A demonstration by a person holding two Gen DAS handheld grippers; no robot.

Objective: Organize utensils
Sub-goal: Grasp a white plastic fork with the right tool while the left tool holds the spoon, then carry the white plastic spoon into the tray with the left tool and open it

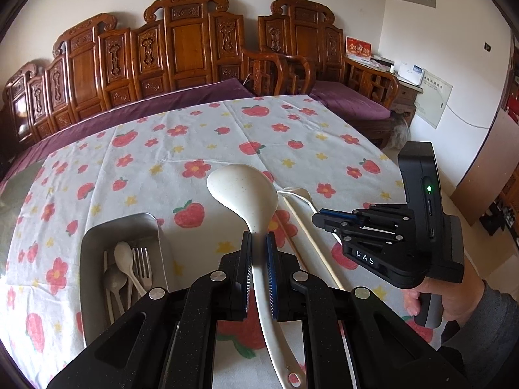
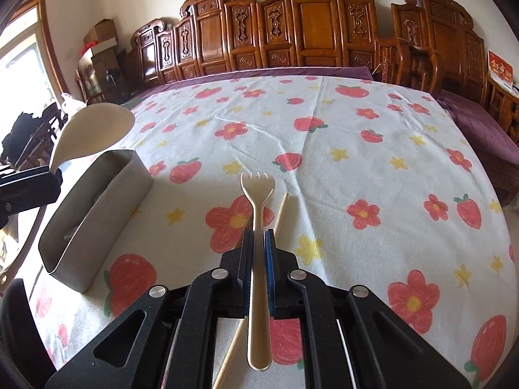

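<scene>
My left gripper (image 1: 259, 239) is shut on the neck of a cream ladle (image 1: 242, 192), held above the flowered tablecloth just right of the steel utensil bin (image 1: 89, 259). The bin holds spoons and a metal fork (image 1: 142, 264). My right gripper (image 2: 258, 236) is shut on a cream plastic fork (image 2: 258, 191), low over the cloth. A wooden chopstick (image 2: 281, 211) lies on the cloth beside the fork. In the right wrist view the ladle (image 2: 94, 131) and the bin (image 2: 97, 207) are at the left. In the left wrist view the right gripper (image 1: 319, 219) is at the right.
The table (image 2: 356, 149) is covered by a white cloth with red flowers and strawberries. Carved wooden benches (image 1: 181, 52) with purple cushions stand behind it. A hand (image 1: 454, 304) holds the right gripper's handle.
</scene>
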